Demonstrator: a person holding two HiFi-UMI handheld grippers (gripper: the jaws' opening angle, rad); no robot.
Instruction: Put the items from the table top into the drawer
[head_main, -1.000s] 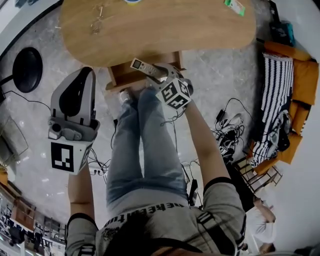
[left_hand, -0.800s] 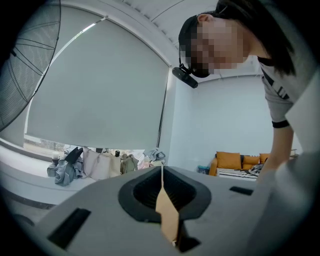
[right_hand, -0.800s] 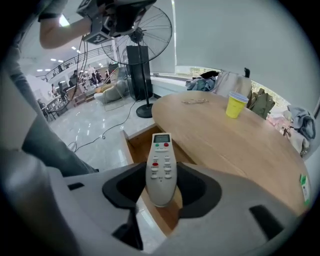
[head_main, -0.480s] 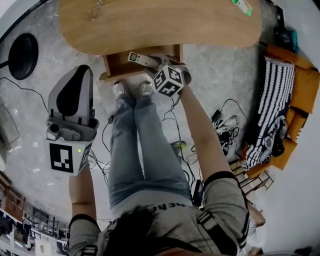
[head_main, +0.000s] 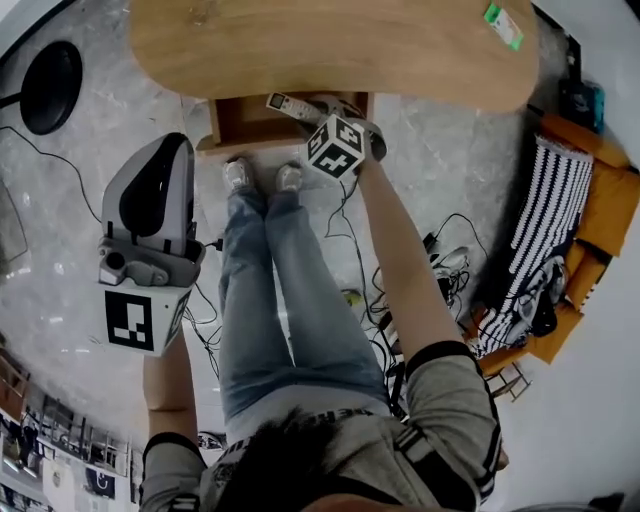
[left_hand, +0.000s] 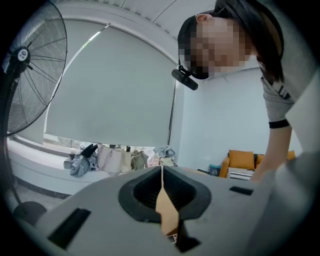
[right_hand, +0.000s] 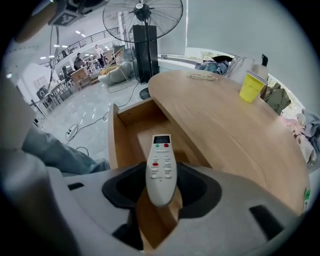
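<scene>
A white remote control (right_hand: 161, 167) with red and green buttons is clamped between the jaws of my right gripper (right_hand: 161, 186), which tilts steeply down. In the head view the remote (head_main: 290, 104) and right gripper (head_main: 316, 110) hang over the open wooden drawer (head_main: 232, 122) under the table's near edge. The drawer (right_hand: 131, 129) looks bare inside where it shows. My left gripper (head_main: 166, 150) is held off to the left, away from the table, pointing roughly level. Its jaws (left_hand: 161, 176) are shut with nothing held.
The oval wooden table (head_main: 330, 50) carries a yellow cup (right_hand: 251, 85), a pair of glasses (right_hand: 202, 76) and a green item (head_main: 503, 25). A standing fan (right_hand: 142, 17) is beyond the table, with its black base (head_main: 50, 85) on the floor. The person's legs (head_main: 280, 280) and cables lie below.
My right gripper has sunk with the remote, which now hangs lower over the open drawer. The left gripper has drifted a little and dipped.
</scene>
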